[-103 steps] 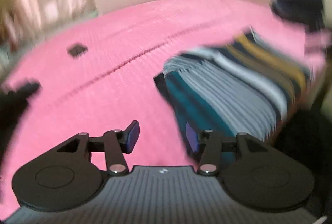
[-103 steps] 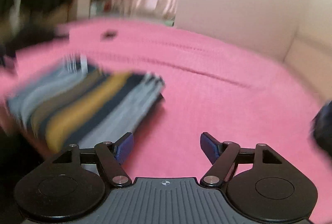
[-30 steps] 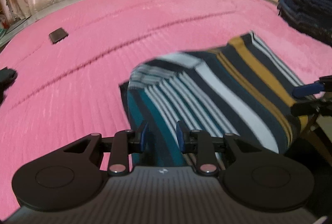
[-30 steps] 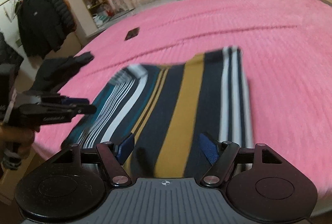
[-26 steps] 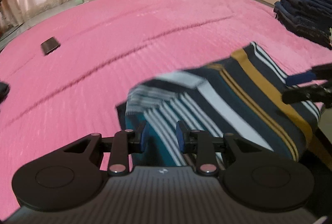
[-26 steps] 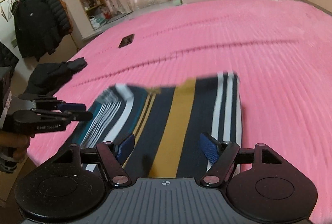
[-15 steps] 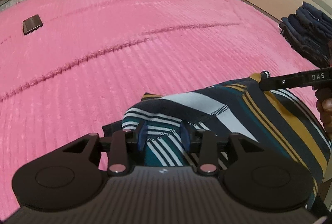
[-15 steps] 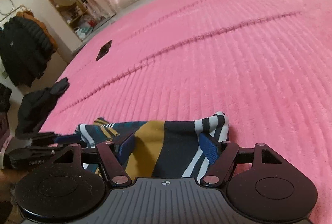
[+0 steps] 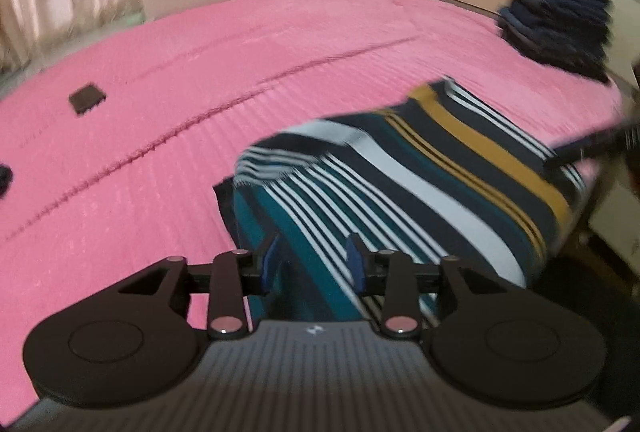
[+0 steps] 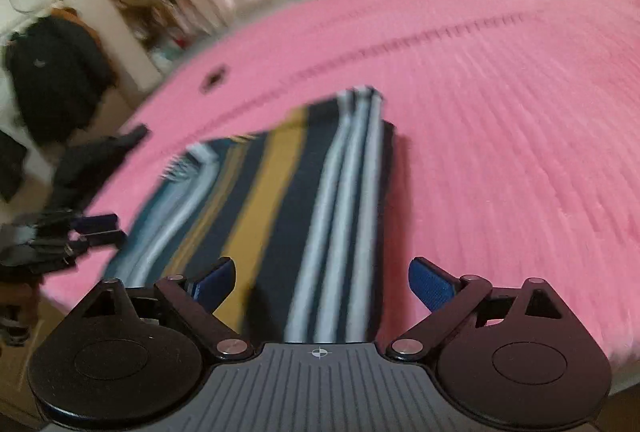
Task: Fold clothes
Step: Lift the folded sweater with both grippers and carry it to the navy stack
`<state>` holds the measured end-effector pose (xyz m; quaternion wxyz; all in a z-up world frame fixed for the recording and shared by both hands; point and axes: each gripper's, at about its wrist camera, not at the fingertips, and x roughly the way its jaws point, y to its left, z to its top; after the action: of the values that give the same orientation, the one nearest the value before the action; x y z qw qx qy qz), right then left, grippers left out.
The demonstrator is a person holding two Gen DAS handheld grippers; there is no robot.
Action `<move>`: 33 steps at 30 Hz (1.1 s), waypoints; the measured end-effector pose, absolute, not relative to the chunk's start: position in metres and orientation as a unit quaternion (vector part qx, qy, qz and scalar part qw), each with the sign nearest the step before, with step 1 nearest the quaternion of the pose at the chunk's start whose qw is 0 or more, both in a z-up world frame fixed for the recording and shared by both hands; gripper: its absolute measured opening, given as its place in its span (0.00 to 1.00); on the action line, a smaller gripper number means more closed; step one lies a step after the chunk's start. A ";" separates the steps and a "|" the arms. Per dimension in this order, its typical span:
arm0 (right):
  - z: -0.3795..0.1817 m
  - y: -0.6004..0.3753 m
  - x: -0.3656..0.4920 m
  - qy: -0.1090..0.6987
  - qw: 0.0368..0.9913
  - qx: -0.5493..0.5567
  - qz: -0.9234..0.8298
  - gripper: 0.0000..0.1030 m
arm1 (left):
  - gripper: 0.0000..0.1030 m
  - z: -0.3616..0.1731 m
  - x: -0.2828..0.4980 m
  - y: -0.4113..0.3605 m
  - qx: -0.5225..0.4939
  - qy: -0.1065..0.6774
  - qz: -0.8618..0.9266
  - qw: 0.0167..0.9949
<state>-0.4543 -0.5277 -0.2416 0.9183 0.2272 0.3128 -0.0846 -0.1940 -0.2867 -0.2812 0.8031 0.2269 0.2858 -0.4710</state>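
A folded striped garment (image 9: 420,183), navy, white, teal and mustard, lies flat on the pink bedspread (image 9: 200,71) near the bed's front edge. My left gripper (image 9: 314,264) hovers at its teal end. Its jaws are opening, with cloth showing between the pads but not pinched. In the right wrist view the same garment (image 10: 304,191) runs away from my right gripper (image 10: 322,282). That gripper's jaws are opening wide over the white-striped end and press on nothing. The left gripper (image 10: 96,228) shows at the far left of that view, and the blurred right gripper (image 9: 580,147) at the right of the left wrist view.
A stack of dark folded clothes (image 9: 560,19) sits at the bed's far right by the headboard. A small dark flat object (image 9: 86,97) lies further back on the bedspread. A dark garment (image 10: 92,159) drapes over the left edge, with a black jacket (image 10: 52,71) hanging behind.
Both grippers have drawn back toward the bed's near edge and opened, letting go of the folded-over edge. The garment now lies flat and doubled on the bedspread.
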 end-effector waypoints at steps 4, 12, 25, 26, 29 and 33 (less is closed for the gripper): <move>-0.233 -0.457 -0.470 0.326 0.944 -0.018 -0.045 0.93 | 0.62 -0.291 -0.258 -0.269 0.335 0.190 -0.501 0.775; -0.283 -0.374 -0.451 0.363 0.859 -0.362 0.000 0.78 | 0.62 -0.358 -0.318 -0.298 0.570 0.031 -0.457 0.683; -0.319 -0.401 -0.427 0.371 0.817 -0.440 -0.031 0.37 | 0.39 -0.389 -0.296 -0.326 0.647 0.015 -0.397 0.650; -0.316 -0.403 -0.429 0.367 0.822 -0.436 -0.029 0.36 | 0.35 -0.386 -0.295 -0.326 0.646 0.018 -0.400 0.650; -0.299 -0.413 -0.434 0.349 0.834 -0.427 -0.022 0.32 | 0.30 -0.370 -0.286 -0.326 0.626 0.040 -0.415 0.659; -0.264 -0.429 -0.431 0.321 0.844 -0.429 -0.015 0.30 | 0.27 -0.321 -0.262 -0.331 0.552 0.099 -0.453 0.693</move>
<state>-0.4311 -0.4291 -0.2640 0.8440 -0.4293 0.3211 -0.0151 -0.2617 -0.3307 -0.3212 0.6928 0.5520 0.0988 -0.4533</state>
